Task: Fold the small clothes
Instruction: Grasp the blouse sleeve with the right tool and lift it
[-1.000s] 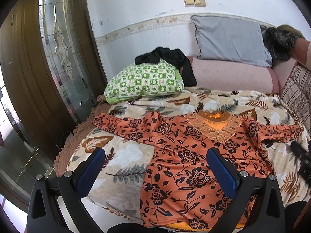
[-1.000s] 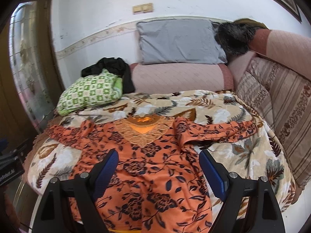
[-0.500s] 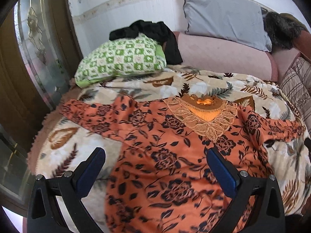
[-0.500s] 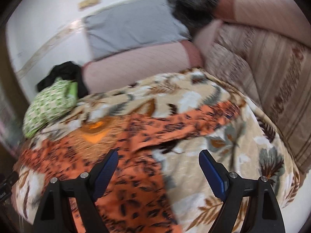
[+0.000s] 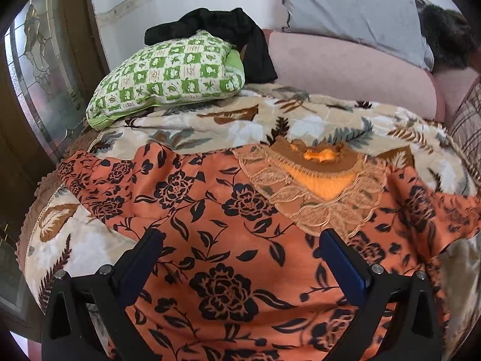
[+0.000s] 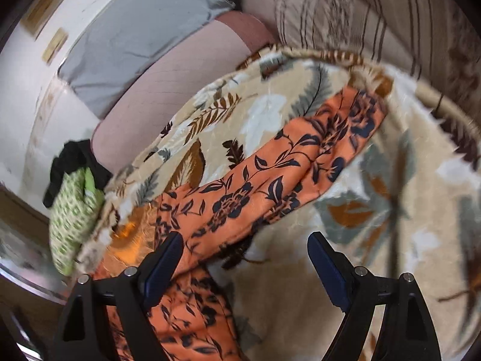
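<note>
Orange floral blouse [image 5: 228, 240] is spread flat on the leaf-print blanket [image 5: 210, 129], lace neckline [image 5: 318, 186] just ahead of the left gripper [image 5: 240, 249], whose jaws are wide apart over the chest area, gripping nothing. Right gripper [image 6: 245, 251] is spread apart too, tilted, with the blouse's sleeve [image 6: 270, 180] running diagonally ahead of its left finger. Green checkered pillow [image 5: 168, 75] sits farther back to the left.

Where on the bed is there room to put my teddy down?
Bare leafy beige blanket lies below the orange flowered blouse's sleeve, and between the blouse and green checked pillow. The middle is crowded.
</note>
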A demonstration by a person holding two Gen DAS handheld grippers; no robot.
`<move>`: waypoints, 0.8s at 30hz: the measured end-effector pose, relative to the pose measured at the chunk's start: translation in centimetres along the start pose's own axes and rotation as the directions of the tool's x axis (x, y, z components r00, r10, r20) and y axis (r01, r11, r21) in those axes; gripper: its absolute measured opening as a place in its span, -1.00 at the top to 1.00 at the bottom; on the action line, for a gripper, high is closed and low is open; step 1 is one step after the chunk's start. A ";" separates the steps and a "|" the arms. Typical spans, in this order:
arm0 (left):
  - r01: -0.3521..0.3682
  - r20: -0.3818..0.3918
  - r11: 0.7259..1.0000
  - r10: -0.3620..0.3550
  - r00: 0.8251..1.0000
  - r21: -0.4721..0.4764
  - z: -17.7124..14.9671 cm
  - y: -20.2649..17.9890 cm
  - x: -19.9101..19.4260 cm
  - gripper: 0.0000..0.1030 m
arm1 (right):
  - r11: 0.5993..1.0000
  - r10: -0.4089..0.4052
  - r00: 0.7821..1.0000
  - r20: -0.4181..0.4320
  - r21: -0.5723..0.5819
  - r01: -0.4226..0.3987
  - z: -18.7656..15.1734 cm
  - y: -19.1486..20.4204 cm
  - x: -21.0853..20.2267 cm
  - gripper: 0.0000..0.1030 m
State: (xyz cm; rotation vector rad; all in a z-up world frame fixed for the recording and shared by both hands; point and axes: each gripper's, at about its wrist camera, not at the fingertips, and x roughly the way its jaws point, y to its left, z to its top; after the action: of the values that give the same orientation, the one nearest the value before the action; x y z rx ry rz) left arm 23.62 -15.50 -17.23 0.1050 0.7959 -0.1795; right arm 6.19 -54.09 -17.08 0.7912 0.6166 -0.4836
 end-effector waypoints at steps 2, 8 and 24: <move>-0.006 -0.002 1.000 0.006 1.000 0.019 -0.5 0.2 0.9 -1.00 | 0.997 0.036 0.999 0.025 0.069 -0.037 1.0 -1.4 0.3 -0.69; -0.015 0.001 0.998 0.015 1.000 0.062 -1.1 0.4 2.5 -1.00 | 0.912 0.120 0.984 0.129 0.376 -0.161 3.6 -8.5 0.8 -0.69; -0.041 -0.025 0.993 0.044 0.999 0.112 -1.8 -0.4 4.2 -1.00 | 0.855 0.009 0.985 0.173 0.510 -0.098 6.5 -14.9 7.0 0.68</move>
State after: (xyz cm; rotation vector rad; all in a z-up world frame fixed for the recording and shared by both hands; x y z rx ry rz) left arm 25.15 -16.12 -21.45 0.2296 0.8104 -0.1824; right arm 4.28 -69.43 -25.64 1.2637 0.3040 -0.6699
